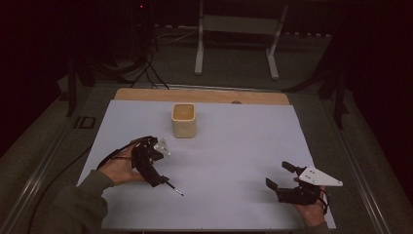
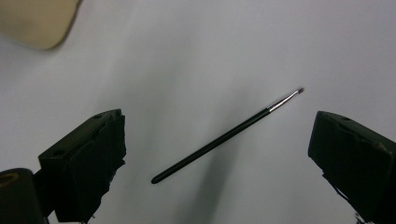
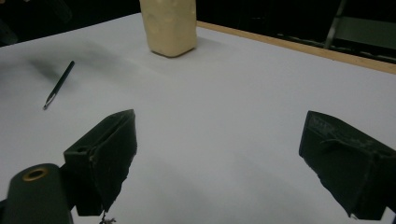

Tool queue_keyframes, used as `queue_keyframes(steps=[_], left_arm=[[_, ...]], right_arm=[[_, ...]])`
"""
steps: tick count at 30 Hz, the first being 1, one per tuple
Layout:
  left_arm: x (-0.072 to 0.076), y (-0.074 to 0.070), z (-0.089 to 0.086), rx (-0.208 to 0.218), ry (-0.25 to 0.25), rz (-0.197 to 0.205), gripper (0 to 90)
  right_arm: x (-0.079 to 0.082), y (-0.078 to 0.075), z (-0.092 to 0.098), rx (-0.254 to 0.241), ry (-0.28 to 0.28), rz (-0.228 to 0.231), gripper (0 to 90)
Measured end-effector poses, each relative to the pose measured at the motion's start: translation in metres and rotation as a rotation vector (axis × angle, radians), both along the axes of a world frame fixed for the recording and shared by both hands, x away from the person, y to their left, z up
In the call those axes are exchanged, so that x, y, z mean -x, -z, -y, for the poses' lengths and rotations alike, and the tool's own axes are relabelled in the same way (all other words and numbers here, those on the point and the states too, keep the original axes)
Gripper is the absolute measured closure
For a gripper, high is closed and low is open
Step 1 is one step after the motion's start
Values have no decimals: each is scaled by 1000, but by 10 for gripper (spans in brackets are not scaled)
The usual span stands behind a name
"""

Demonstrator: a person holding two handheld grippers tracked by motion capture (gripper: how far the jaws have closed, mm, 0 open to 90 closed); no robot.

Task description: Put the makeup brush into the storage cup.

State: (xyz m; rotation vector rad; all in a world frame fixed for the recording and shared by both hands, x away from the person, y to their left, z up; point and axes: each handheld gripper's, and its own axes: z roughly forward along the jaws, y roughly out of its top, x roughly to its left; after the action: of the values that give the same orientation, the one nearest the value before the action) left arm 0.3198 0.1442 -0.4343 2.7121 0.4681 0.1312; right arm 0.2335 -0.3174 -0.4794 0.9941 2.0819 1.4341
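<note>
A thin black paintbrush (image 2: pixel 224 137) with a metal ferrule and a small tip lies flat on the white sheet (image 1: pixel 234 146). My left gripper (image 2: pixel 215 122) hangs over it, open, with one jaw on each side of the brush and neither touching it. From above, the left gripper (image 1: pixel 157 179) points down at the sheet's front left, and the brush (image 1: pixel 174 189) sticks out to its right. A cream square cup (image 1: pixel 183 120) stands upright behind it. My right gripper (image 1: pixel 278 175) is open and holds nothing at the front right; its view shows the cup (image 3: pixel 169 25) and the brush (image 3: pixel 58 85) at a distance.
The sheet covers a wooden tabletop whose far edge (image 1: pixel 202 95) shows behind the cup. A white metal stand (image 1: pixel 234 44) is on the floor beyond the table. Cables (image 1: pixel 146 68) trail at the far left. Bare sheet lies between the two grippers.
</note>
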Motion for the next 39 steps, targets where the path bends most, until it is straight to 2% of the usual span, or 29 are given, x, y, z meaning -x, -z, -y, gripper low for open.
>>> queue_keyframes(steps=[14, 21, 31, 39], left_arm=[[-2, 17, 1, -37, 1, -33, 52], [-2, 26, 7, -65, 29, -67, 50], [-4, 35, 10, -106, 28, -78, 56], [-4, 39, 13, -123, 36, -80, 60]], right_arm=[[0, 0, 0, 1, -2, -3, 111], [0, 0, 0, 1, -2, -3, 111], [0, 0, 0, 0, -2, -2, 111], [0, 0, 0, 2, -3, -2, 111]])
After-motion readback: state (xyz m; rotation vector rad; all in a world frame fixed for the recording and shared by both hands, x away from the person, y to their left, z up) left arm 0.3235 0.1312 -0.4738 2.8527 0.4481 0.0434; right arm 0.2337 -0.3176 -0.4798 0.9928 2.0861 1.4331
